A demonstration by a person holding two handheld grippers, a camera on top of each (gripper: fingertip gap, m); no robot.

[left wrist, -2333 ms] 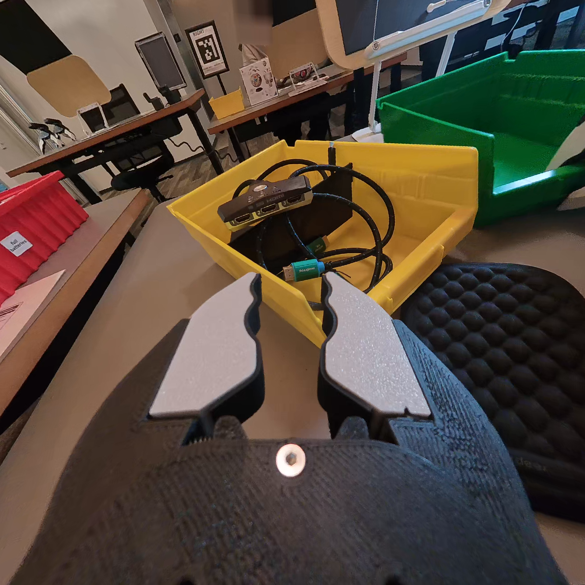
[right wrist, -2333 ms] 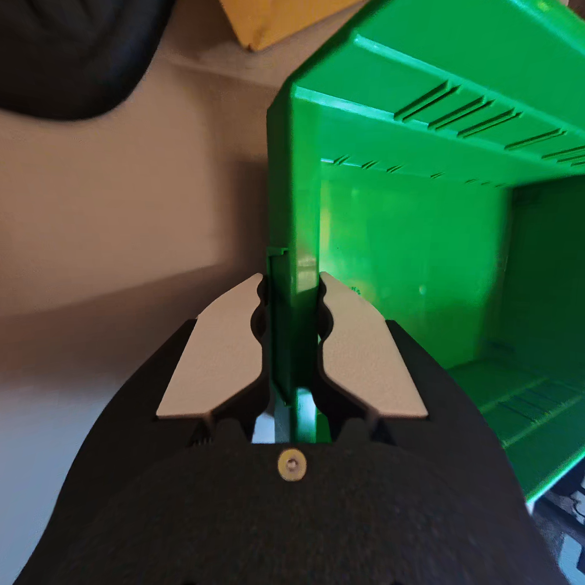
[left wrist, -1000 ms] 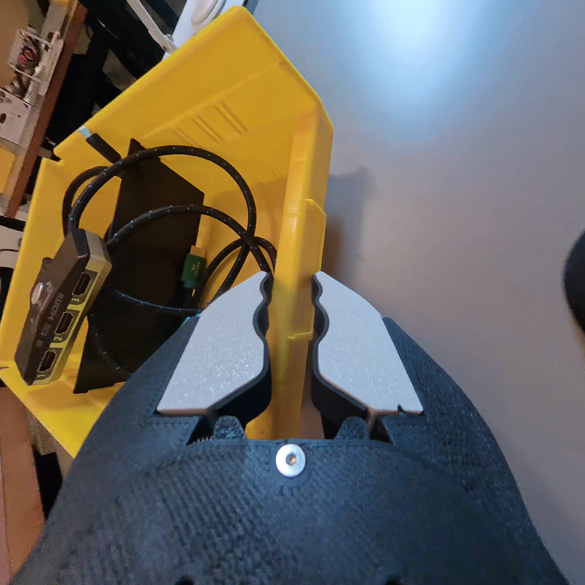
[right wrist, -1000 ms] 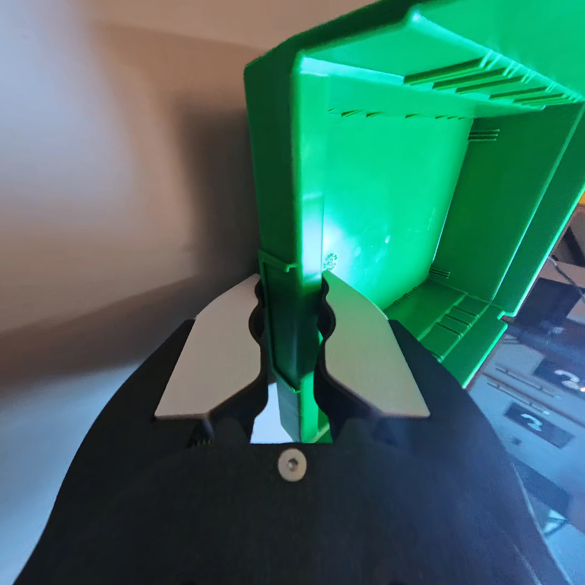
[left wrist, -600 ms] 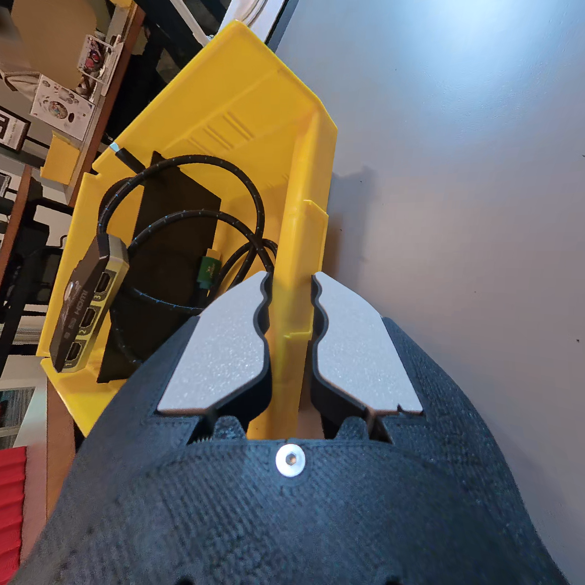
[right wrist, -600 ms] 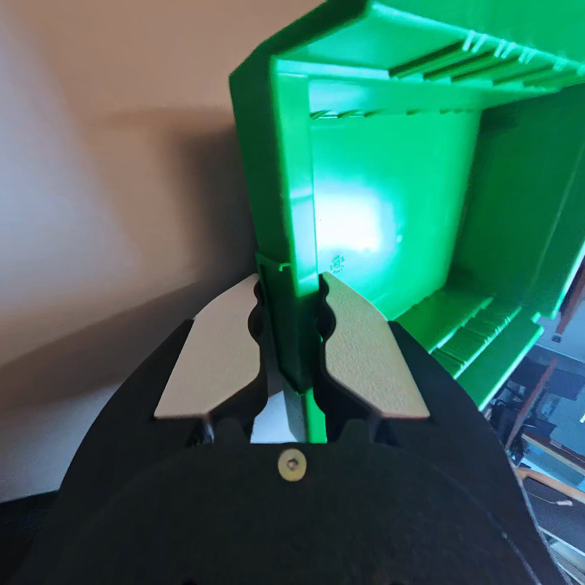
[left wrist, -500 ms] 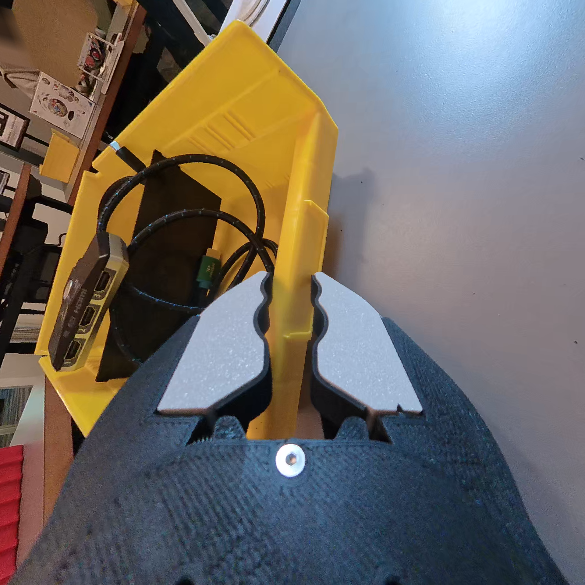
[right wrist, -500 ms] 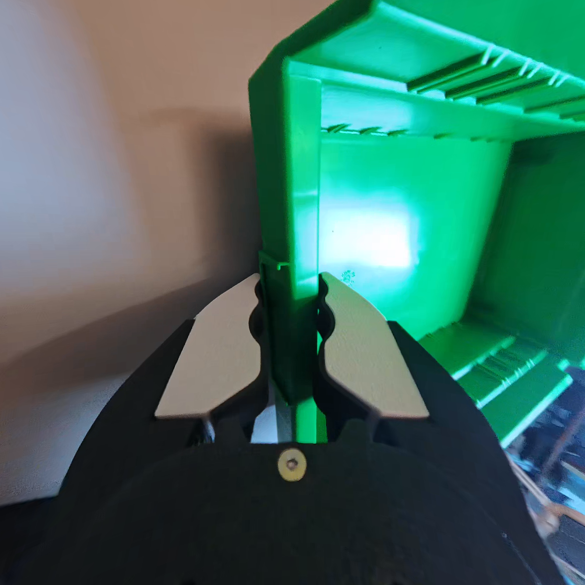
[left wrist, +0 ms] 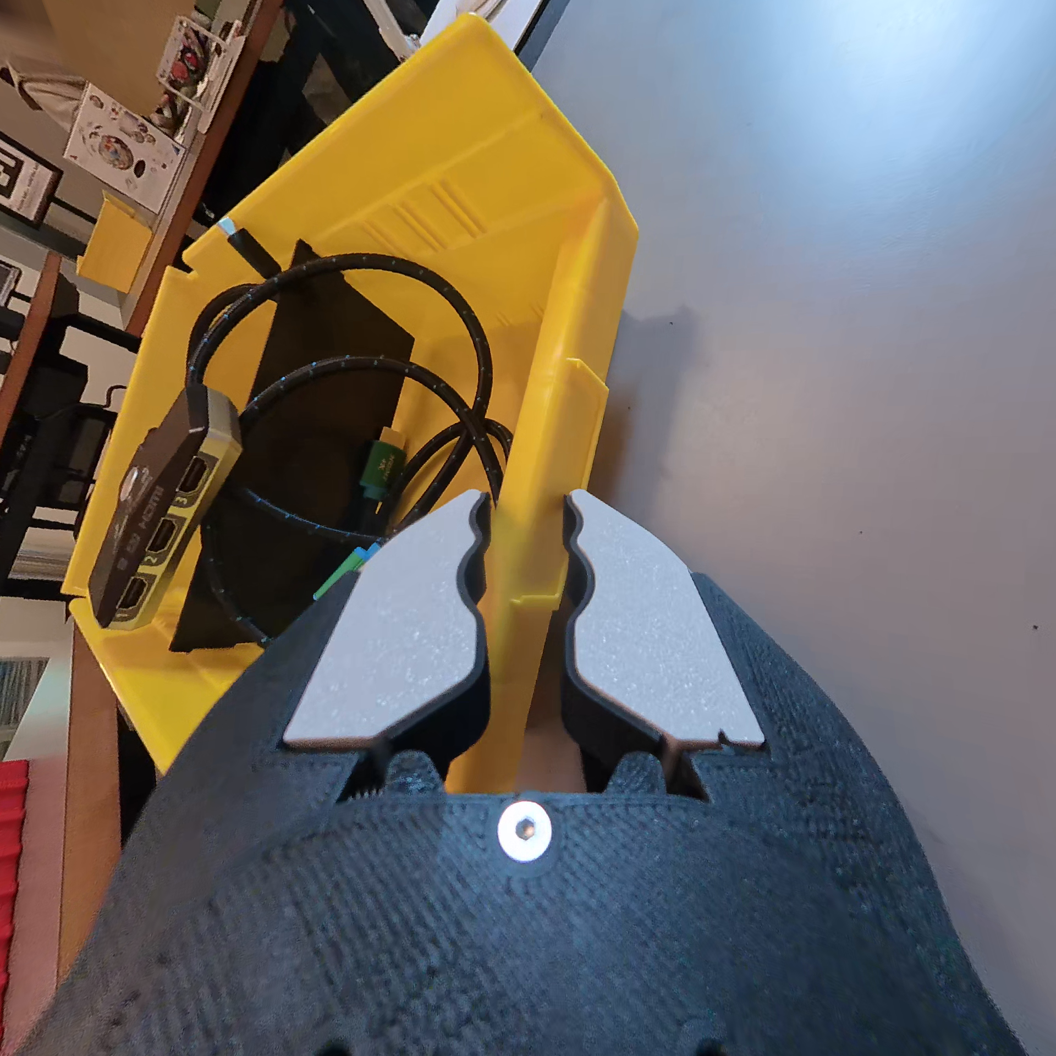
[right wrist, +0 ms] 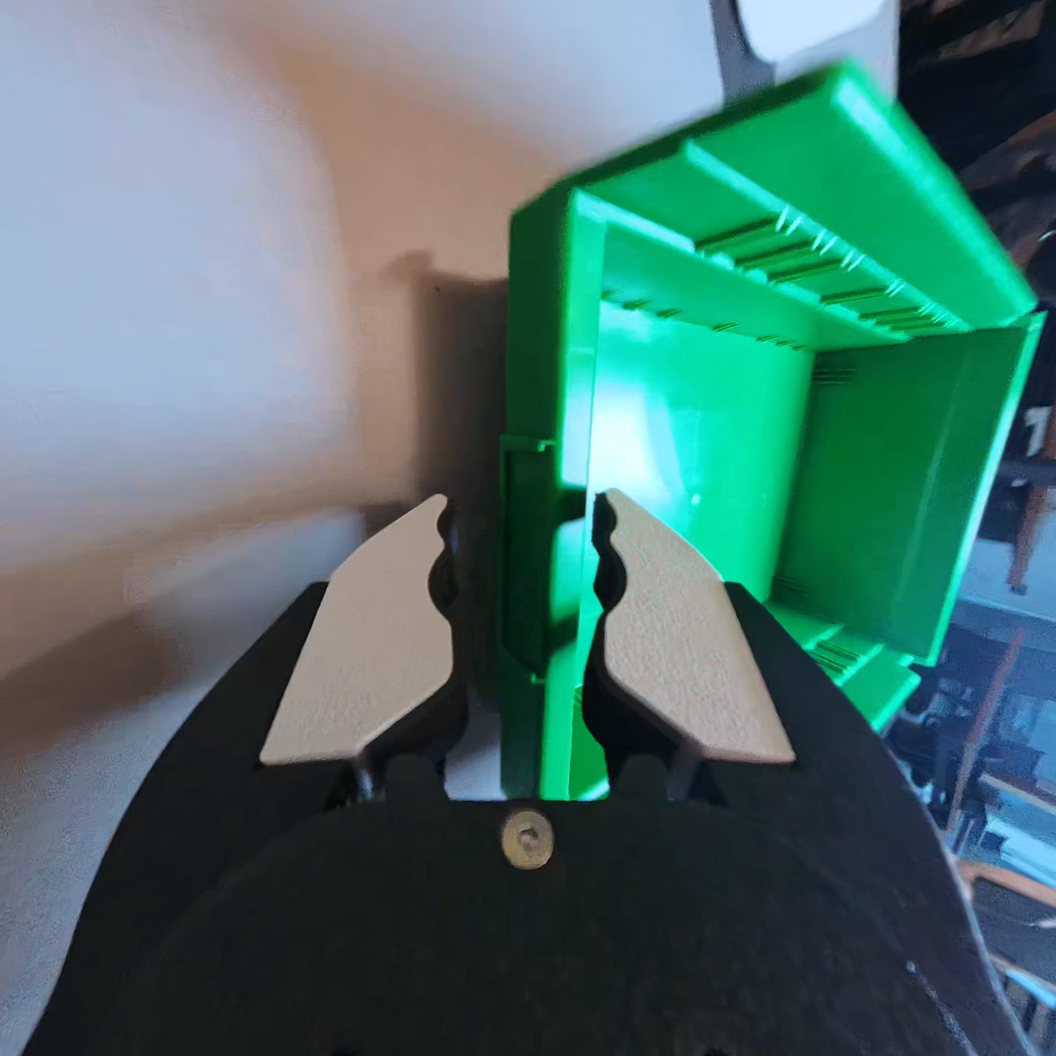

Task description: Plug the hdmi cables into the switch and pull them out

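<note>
A yellow bin (left wrist: 457, 171) sits on a grey table. It holds a dark HDMI switch (left wrist: 154, 514) with three ports facing me, coiled black braided cables (left wrist: 480, 366), a green-bodied plug (left wrist: 386, 468) and a black sheet (left wrist: 320, 457). My left gripper (left wrist: 528, 514) is shut on the bin's right wall. The cables are not plugged into the switch's visible ports. My right gripper (right wrist: 520, 514) is open, with the left wall of an empty green bin (right wrist: 577, 400) between its fingers; the left finger stands apart from the wall.
The grey table top (left wrist: 828, 400) stretches to the right of the yellow bin. The table's wooden edge (left wrist: 91, 743) runs along the left, with shelves and clutter beyond. A white object (right wrist: 800, 28) stands behind the green bin. My right fingertips sit around 45 cm from my left ones.
My right gripper has opened and let go of the green bin's wall. My left gripper stays shut on the yellow bin's wall, and its view has shifted a little.
</note>
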